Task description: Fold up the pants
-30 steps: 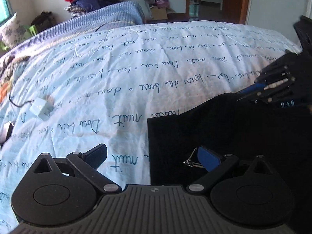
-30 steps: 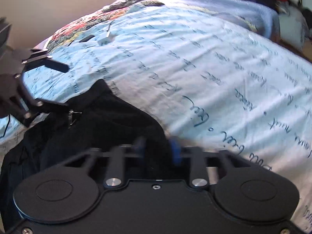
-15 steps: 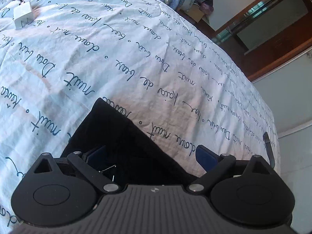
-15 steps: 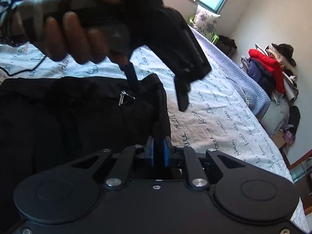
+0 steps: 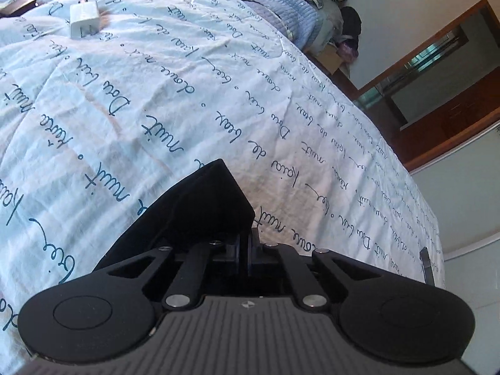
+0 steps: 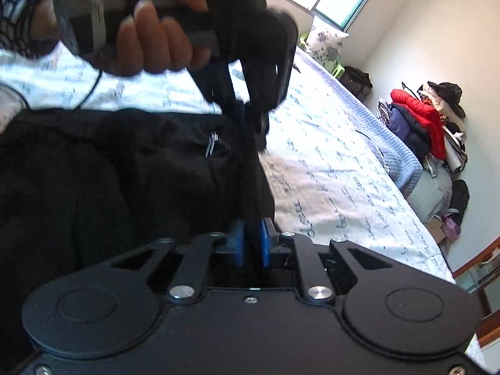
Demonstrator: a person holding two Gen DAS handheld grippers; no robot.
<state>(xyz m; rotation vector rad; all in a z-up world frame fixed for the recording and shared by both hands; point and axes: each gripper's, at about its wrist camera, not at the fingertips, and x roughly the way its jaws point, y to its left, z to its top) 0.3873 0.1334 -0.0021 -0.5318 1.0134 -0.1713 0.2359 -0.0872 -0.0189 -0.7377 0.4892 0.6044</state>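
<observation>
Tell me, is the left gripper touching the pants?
Touching. In the left wrist view, the left gripper is shut on a corner of the black pants, and the cloth runs straight between its closed fingers with no gap.

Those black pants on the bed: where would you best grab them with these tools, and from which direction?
Probably at the edge, as both do now. The left gripper is shut on a corner of the black pants, and the right gripper pinches a thin fabric ridge. Come in low from the bedspread side, since the cloth edge stands proud there and fits between closed fingers.
</observation>
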